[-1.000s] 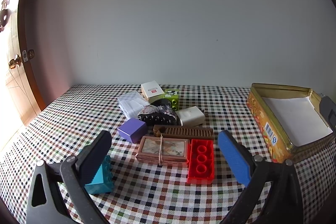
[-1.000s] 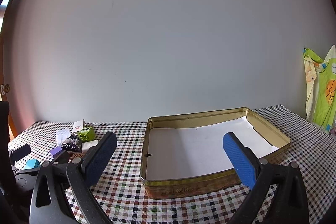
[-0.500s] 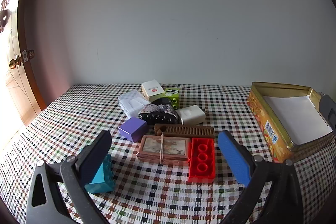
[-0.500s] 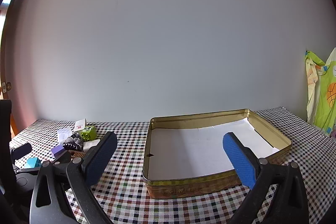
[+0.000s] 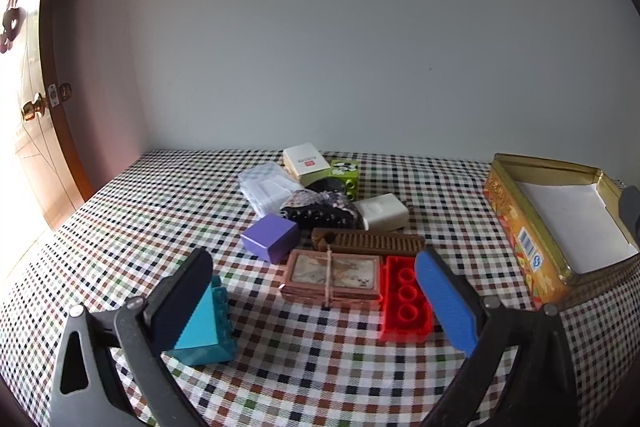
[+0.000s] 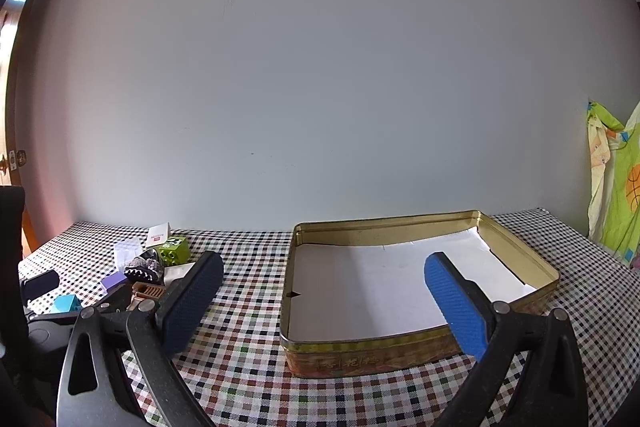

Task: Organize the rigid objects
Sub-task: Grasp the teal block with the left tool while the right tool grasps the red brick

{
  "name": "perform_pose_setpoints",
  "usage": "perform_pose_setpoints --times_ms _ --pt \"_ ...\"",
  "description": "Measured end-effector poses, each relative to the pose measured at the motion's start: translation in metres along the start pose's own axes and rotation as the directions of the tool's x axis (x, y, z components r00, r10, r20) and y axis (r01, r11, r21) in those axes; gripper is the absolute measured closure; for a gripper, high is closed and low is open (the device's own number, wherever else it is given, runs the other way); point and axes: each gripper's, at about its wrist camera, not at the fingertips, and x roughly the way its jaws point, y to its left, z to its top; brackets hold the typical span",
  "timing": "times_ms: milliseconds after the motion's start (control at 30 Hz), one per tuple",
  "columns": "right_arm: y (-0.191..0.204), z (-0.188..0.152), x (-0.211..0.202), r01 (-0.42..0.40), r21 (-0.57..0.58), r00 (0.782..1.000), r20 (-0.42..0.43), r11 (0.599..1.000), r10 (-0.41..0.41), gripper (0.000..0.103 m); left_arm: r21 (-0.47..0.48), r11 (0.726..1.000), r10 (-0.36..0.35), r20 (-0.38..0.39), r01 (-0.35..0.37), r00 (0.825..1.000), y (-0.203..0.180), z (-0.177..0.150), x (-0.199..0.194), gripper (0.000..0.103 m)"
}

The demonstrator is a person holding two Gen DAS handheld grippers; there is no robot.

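A cluster of small objects lies on the checked tablecloth: a red brick (image 5: 404,301), a framed card tied with string (image 5: 332,273), a brown comb (image 5: 368,241), a purple box (image 5: 270,237), a teal brick (image 5: 204,327), a white box (image 5: 382,211), a green brick (image 5: 345,173). My left gripper (image 5: 316,307) hovers open just in front of them, holding nothing. A gold tin (image 6: 400,351) with white paper inside stands to the right. My right gripper (image 6: 324,303) hangs open before the tin, also without a load.
A wooden door (image 5: 28,115) with a brass knob is at the far left. Plain wall runs behind the table. Colourful cloth (image 6: 616,179) hangs at the far right. The left gripper's body (image 6: 44,331) shows at the left edge of the right wrist view.
Both grippers have drifted slightly; the objects sit a little higher and farther in the left wrist view, and the tin has shifted a bit right in the right wrist view. Both stay open.
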Motion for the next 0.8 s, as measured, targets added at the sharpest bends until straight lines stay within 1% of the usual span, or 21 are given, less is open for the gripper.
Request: perform_pose_setpoints --times_ms 200,333,533,667,800 --pt "0.008 -0.001 -0.003 -0.029 -0.034 0.999 0.011 0.999 0.03 0.001 -0.043 0.998 0.033 -0.053 -0.035 0.998 0.026 -0.002 0.007 0.0" --pt "0.015 -0.002 -0.006 -0.064 -0.062 0.998 0.015 0.996 0.065 0.001 -0.107 0.993 0.039 -0.092 -0.049 0.995 0.052 -0.005 0.013 0.001" --pt "0.024 -0.004 -0.007 -0.106 -0.091 0.994 -0.009 0.99 0.106 0.001 -0.167 0.983 0.056 -0.113 -0.074 0.992 0.074 -0.009 0.012 0.001" --pt "0.027 -0.006 -0.006 -0.133 -0.095 0.991 -0.034 0.987 0.13 0.001 -0.156 0.984 0.064 -0.127 -0.084 0.99 0.073 -0.01 0.014 0.001" --pt "0.033 -0.009 -0.002 -0.16 -0.107 0.985 -0.076 0.981 0.153 0.001 -0.136 0.986 0.075 -0.154 -0.097 0.985 0.072 -0.01 0.025 0.001"
